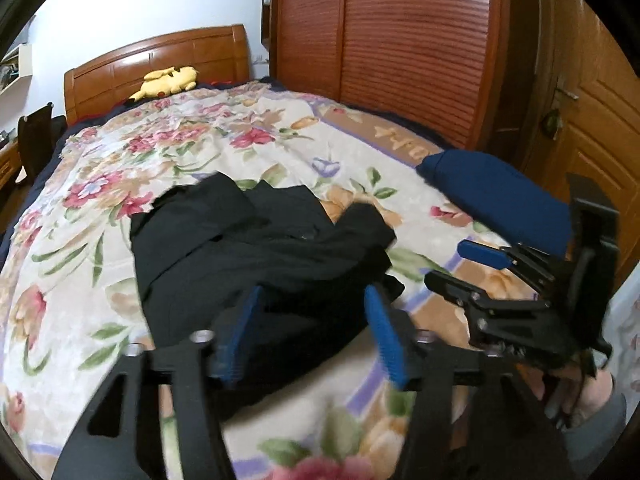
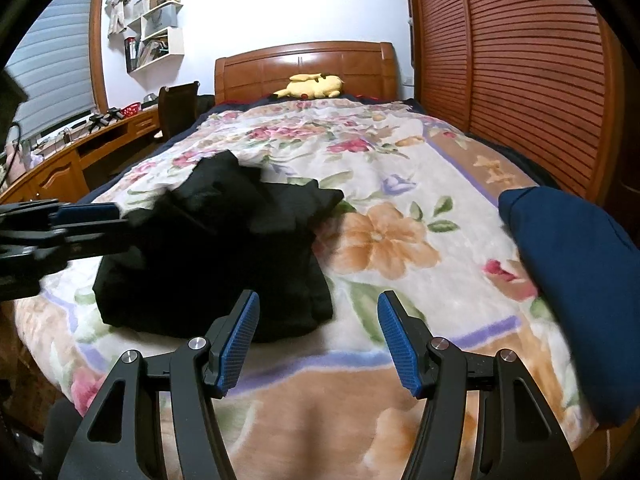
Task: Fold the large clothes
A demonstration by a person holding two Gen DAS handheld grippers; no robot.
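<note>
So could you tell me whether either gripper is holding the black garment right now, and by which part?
Neither: the left gripper and right gripper are open, and the black garment lies loose on the bed.

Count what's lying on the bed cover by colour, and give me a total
Black: 1, the rumpled black garment
Navy blue: 1, the folded blue garment
Yellow: 1, the plush toy by the headboard
Total: 3 on the floral blanket
</note>
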